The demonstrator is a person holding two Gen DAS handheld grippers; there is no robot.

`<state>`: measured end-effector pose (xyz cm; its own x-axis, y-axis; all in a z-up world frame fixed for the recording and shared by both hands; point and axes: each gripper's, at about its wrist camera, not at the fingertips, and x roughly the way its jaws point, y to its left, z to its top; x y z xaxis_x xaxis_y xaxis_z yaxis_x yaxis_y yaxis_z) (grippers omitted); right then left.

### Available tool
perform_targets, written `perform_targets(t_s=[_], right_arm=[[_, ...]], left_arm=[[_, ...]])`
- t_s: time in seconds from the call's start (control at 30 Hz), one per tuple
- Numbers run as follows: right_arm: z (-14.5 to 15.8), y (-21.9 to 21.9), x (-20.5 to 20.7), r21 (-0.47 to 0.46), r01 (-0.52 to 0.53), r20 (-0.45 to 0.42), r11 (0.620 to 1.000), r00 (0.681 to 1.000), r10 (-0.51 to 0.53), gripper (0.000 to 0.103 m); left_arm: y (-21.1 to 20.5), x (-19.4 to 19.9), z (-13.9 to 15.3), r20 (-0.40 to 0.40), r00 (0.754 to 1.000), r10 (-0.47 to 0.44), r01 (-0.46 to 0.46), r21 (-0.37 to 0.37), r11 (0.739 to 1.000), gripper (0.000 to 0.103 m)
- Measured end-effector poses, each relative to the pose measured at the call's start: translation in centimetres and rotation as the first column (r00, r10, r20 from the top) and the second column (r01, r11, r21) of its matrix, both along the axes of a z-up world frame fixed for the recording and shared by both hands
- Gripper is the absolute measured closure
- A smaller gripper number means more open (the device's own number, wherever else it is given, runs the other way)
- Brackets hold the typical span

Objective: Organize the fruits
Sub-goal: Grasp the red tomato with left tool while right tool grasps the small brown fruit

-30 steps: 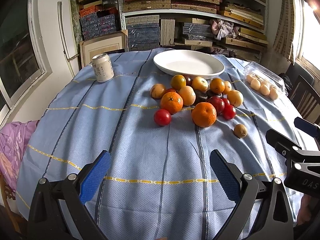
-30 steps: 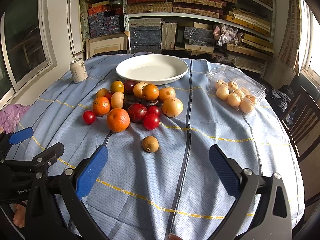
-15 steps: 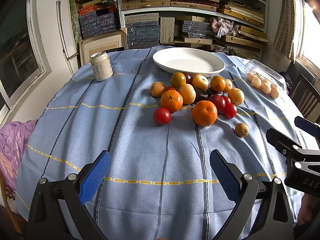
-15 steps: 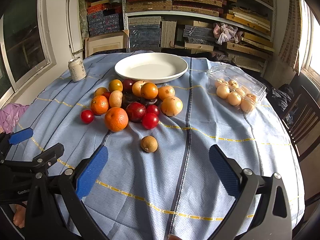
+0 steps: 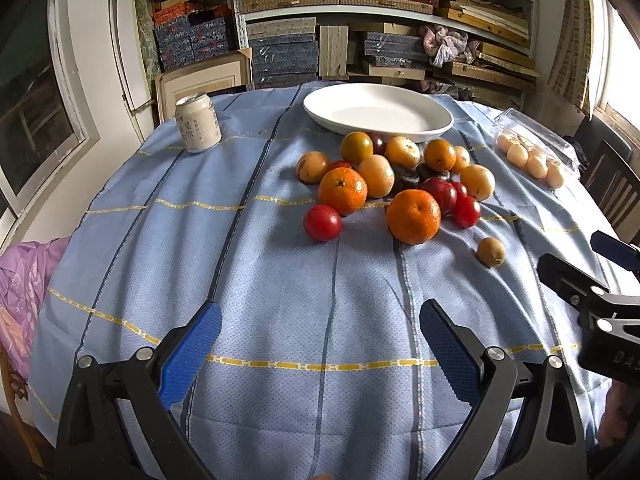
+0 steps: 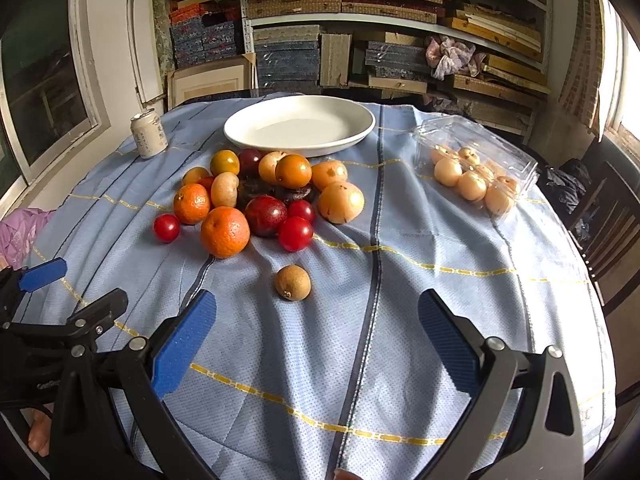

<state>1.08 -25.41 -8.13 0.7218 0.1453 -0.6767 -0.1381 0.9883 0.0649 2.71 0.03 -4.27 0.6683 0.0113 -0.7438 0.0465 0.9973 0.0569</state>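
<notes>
A pile of fruit lies mid-table: oranges, red tomatoes, yellow-brown round fruit and dark plums. Nearest to me are a big orange, a red tomato and a lone small brown fruit. Behind the pile stands an empty white plate. My left gripper hangs open over bare cloth, short of the pile. Also open with nothing between its fingers, my right gripper sits just before the small brown fruit.
A drink can stands at the back left. A clear plastic box of pale round fruit sits at the right. A blue striped tablecloth covers the round table. Shelves fill the far wall; a dark chair is at the right.
Both grippers have edged a little forward toward the fruit pile, so the fruit sits slightly nearer in both views. Both stay open and nothing on the table has moved.
</notes>
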Motion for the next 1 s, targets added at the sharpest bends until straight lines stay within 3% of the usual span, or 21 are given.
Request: perform_targets(t_s=[0.27, 0.4, 0.5, 0.67, 0.8, 1.0], right_arm=[[-3.5, -2.8, 1.4, 0.092, -0.058, -0.134, 0.994, 0.989, 0.07, 0.004], [-4.6, -4.8, 2.3, 0.179, -0.022, -0.163, 0.984, 0.985, 0.051, 0.004], [-4.8, -4.9, 2.7, 0.216, -0.064, -0.163, 0.974, 0.982, 0.101, 0.004], [-3.6, -4.5, 2.0, 0.198, -0.149, -0.044, 0.969, 0.986, 0.16, 0.004], [-2.7, -4.2, 2.6, 0.111, -0.153, -0.055, 0.982, 0.986, 0.16, 0.004], [-2.8, -3.1, 4.4, 0.068, -0.235, -0.131, 0.97, 0.961, 0.242, 0.006]], left_arm=[[3.2, 1.7, -2.9, -0.038, 0.997, 0.066, -0.065, 0.015, 0.998, 0.003], [4.1, 3.0, -4.3, -0.081, 0.994, 0.08, -0.078, 0.027, 0.997, 0.003], [3.8, 3.8, -4.6, -0.085, 0.995, 0.053, -0.052, 0.014, 0.999, 0.003], [2.7, 5.3, -4.9, -0.076, 0.997, -0.024, 0.026, 0.022, 0.999, 0.003], [3.4, 5.6, -5.2, -0.087, 0.995, -0.048, 0.045, -0.039, 0.998, 0.003], [3.4, 5.6, -5.2, -0.089, 0.994, -0.068, 0.065, -0.033, 0.997, 0.003]])
